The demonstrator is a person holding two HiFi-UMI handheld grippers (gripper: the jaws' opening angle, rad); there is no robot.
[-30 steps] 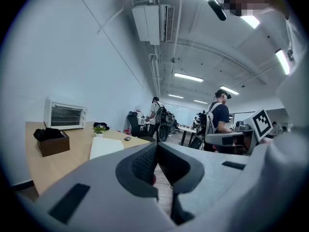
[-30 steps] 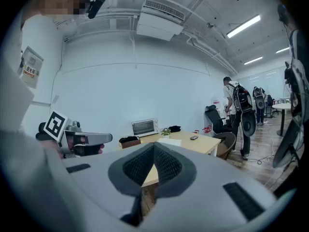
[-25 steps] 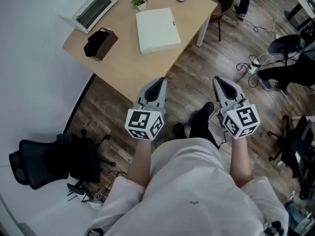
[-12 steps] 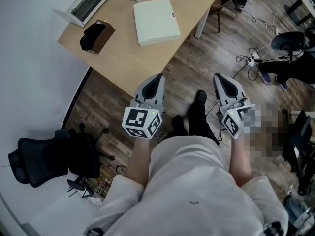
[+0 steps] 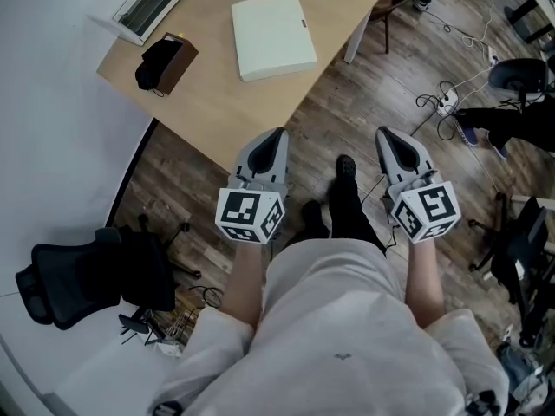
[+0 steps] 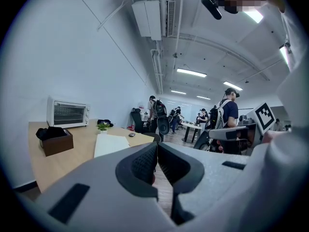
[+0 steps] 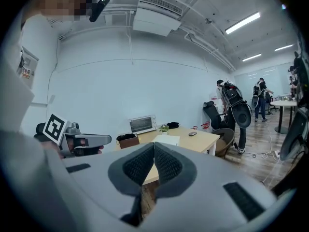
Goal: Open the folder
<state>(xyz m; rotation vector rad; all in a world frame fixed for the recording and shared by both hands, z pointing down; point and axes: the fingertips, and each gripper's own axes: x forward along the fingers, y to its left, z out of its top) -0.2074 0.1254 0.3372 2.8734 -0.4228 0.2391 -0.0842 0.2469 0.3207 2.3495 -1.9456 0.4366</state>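
**One step nearer, folder untouched**

Over the last second a shoe [image 5: 345, 167] has gone forward on the floor and the desk [image 5: 217, 102] has slid slightly up my head view; little else has altered. My left hand-held gripper [image 5: 276, 137] and right hand-held gripper [image 5: 385, 135] hang off the desk's near corner, both clenched with nothing between their pads. The folder [image 5: 273, 37] lies flat and closed by the desk's right edge, well apart from both. I judge this is only the approach: I must reach the desk and part one pair of jaws before lifting the cover.
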